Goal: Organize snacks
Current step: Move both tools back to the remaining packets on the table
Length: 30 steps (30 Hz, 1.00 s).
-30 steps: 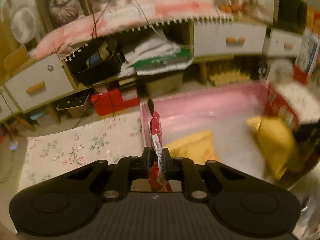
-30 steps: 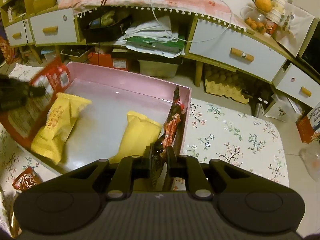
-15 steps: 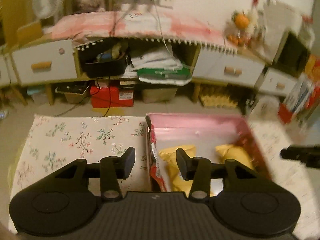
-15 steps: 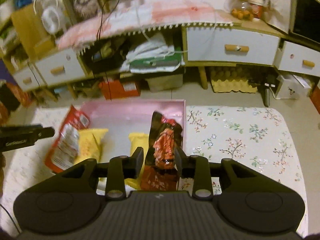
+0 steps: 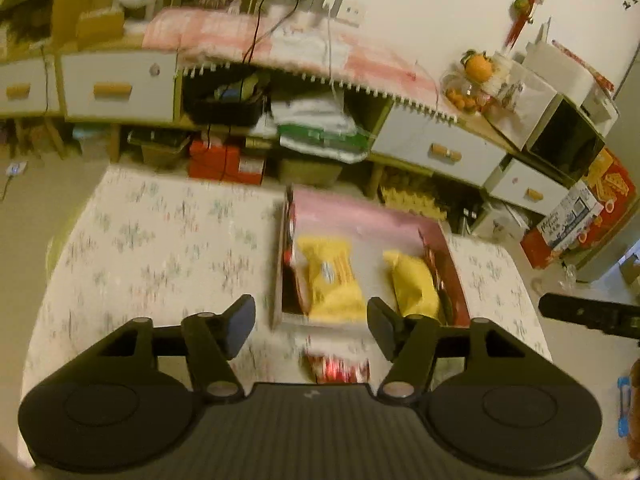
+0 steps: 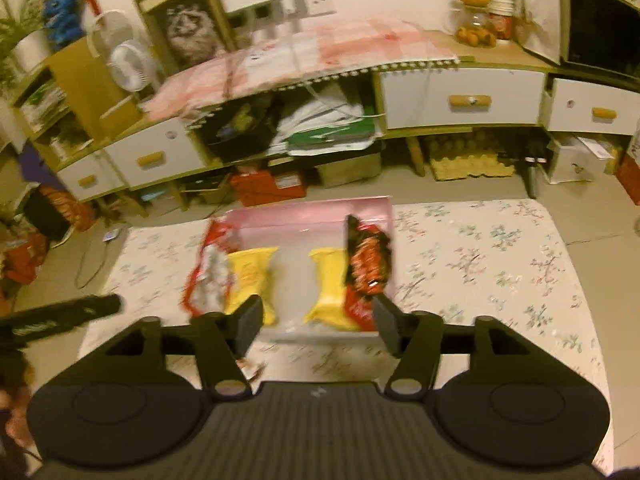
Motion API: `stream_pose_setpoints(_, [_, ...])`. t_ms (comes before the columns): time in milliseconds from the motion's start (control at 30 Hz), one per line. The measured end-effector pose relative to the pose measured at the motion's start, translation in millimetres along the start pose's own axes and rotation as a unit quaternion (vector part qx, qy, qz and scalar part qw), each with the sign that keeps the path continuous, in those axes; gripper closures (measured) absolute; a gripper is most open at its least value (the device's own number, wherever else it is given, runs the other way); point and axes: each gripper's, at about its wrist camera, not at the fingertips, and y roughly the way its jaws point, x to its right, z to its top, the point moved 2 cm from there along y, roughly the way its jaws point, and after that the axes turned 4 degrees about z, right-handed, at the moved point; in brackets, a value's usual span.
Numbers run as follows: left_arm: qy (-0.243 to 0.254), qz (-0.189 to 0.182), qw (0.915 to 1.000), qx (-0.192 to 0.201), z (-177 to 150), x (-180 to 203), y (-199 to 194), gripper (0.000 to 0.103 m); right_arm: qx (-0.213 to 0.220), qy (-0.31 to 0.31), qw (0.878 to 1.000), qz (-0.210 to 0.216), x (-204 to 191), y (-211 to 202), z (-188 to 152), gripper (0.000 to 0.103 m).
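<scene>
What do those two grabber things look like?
Both are matte black plastic. Each gripper, left and right, has a ribbed flat middle bearing a tiny pale logo, a round disc on either side, and two angled link arms on silver pivot pins. The fingers end in flat dark pads. No cables or sleeves show.

4 snack packets (image 6: 251, 280) in box (image 6: 312, 212), on table (image 6: 480, 264)

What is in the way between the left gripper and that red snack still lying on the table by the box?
Nothing visible. The left gripper is open and empty, and the red snack packet lies in plain sight on the flowered tablecloth, just outside the pink box.
</scene>
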Motion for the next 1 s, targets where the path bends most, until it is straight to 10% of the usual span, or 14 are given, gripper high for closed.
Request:
stream_pose_setpoints(567, [0.068,0.021,0.9949,-0.072,-60.5,2.5,20.6,0.021,-0.055,-0.021,0.998,0.001,7.4,3.9,-50.1,0.035])
stream_pose_setpoints(1000, [0.019,0.020,0.9919,-0.124,-80.8,-9.5,37.3,0.017,-0.132,0.040,0.990,-0.040,51.0,44.3,-72.7,0.034])
